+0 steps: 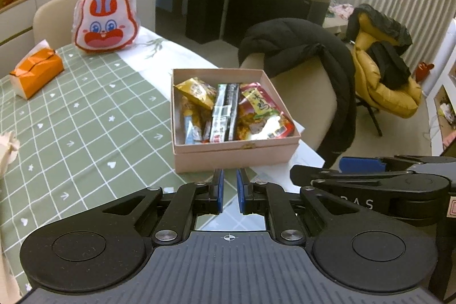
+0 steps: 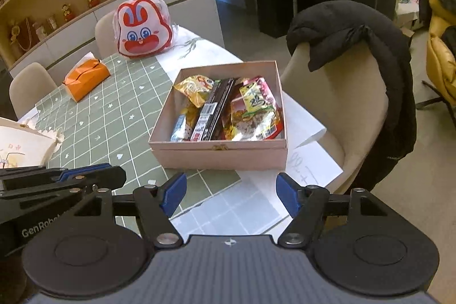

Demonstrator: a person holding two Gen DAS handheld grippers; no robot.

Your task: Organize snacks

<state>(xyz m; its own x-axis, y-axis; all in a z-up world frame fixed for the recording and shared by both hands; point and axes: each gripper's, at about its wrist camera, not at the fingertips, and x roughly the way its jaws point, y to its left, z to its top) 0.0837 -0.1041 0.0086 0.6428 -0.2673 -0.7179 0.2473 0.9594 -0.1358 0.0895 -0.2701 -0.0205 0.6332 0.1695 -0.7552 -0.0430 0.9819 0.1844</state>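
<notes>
Nearest the lens in each wrist view is the gripper's own dark body. The left gripper (image 1: 230, 187) has its blue pads drawn to a narrow slit with nothing between them; the right gripper (image 2: 231, 194) has its blue pads spread wide, likewise empty, and no earlier picture is supplied to compare. Each gripper hangs apart from the box, pointing down over the near table edge, and each shows in the other's view: the right one at 4 o'clock of the left view, the left one at 8 o'clock of the right view. The table (image 1: 85, 116), covered by a green grid cloth with white marks, fills the left half of both views. At 2 o'clock stands a beige chair (image 2: 339, 104) with a black jacket (image 2: 350, 27) draped over its back; farther off at 3 o'clock a yellow padded coat (image 1: 382, 81) lies on another seat. The open pink box (image 2: 219, 155) sits near the table's right edge, at the centre of both views, just beyond the fingertips. Inside it lie the snacks: a red-and-green packet (image 2: 253, 110) at the right, a long black packet (image 2: 212, 107) in the middle, a yellow packet (image 2: 193, 89) at the upper left, and a small blue-and-white packet (image 2: 178, 130) at the lower left. At 11 o'clock a rabbit-faced bag (image 1: 105, 19) stands upright, and at 9 o'clock lies an orange tissue pack (image 1: 37, 73). White paper sheets (image 2: 307, 127) lie under and beside the box at 4 o'clock.
</notes>
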